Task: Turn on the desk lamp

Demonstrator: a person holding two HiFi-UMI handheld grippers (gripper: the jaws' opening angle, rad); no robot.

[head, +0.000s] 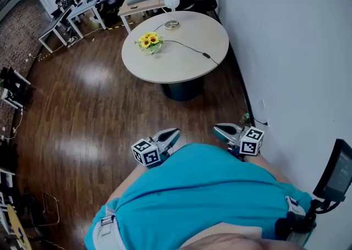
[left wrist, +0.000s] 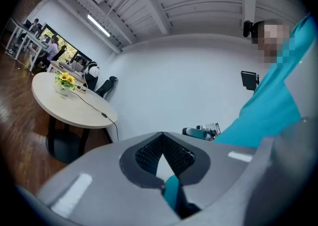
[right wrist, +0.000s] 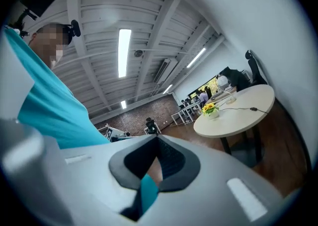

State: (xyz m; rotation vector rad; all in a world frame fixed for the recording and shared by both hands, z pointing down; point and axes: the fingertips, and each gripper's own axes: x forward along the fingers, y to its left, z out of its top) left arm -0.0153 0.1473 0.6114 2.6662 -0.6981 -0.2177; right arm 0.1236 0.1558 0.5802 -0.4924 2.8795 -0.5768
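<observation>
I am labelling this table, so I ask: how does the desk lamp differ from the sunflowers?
The desk lamp is tall, with a round white shade on a thin stem; the sunflowers are low and yellow. The desk lamp stands at the far edge of the round table; the sunflowers stand nearer the person. A black cable runs from the desk lamp's base; the sunflowers have none. Both stand upright on that table.
</observation>
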